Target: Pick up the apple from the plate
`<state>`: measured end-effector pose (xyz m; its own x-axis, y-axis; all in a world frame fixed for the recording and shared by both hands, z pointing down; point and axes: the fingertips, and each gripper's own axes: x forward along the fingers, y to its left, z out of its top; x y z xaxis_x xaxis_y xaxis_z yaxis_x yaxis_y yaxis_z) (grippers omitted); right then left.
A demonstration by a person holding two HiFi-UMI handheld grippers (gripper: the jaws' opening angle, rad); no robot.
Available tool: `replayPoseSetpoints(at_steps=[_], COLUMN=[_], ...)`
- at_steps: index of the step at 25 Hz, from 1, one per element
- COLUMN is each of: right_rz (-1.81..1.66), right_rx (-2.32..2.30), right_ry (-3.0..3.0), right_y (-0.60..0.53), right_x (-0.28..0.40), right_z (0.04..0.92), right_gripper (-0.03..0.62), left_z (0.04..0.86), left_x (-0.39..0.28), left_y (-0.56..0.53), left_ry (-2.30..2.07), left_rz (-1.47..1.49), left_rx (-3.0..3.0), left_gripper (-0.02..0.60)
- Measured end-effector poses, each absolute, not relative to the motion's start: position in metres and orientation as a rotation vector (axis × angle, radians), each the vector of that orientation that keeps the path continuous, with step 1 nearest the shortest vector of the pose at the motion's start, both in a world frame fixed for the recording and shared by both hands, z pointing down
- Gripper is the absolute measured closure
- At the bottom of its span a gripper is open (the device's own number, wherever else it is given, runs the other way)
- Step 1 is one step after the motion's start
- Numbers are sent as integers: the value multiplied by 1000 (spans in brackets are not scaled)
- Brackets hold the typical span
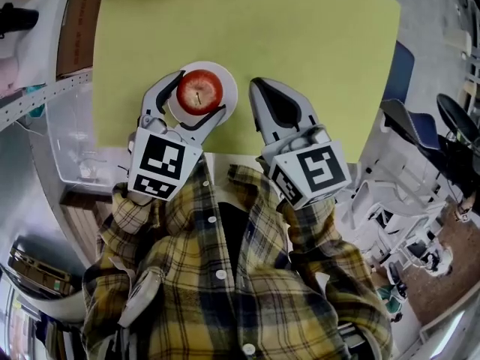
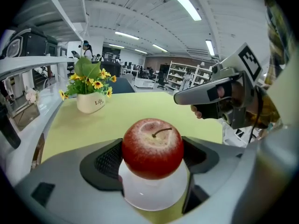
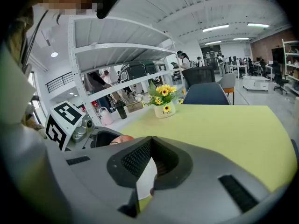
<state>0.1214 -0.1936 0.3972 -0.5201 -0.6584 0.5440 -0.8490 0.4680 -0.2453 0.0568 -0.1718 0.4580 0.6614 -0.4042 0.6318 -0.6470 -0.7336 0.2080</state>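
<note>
A red apple rests over a small white plate near the front edge of the yellow-green table. My left gripper has one jaw on each side of the apple, and both dark pads press against its skin. My right gripper hovers just right of the plate with its jaws together and nothing between them. In the left gripper view the right gripper shows at upper right. A sliver of apple peeks past the left gripper in the right gripper view.
A white pot of yellow flowers stands at the far side of the table. A white shelf unit runs along the left, with a clear bin below it. Blue chairs stand at the right.
</note>
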Motion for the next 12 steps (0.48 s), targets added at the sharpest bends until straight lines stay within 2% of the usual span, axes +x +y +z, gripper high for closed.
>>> replayPoseSetpoints(at_steps=[12], right_rz=[591], right_rx=[1328], right_ry=[-2399], right_y=[-184], right_x=[125], right_z=[346], right_gripper=[597], left_z=[397], left_x=[58], left_y=[-177], left_ry=[-843], left_rz=[743], left_rx=[2548], left_gripper=[178])
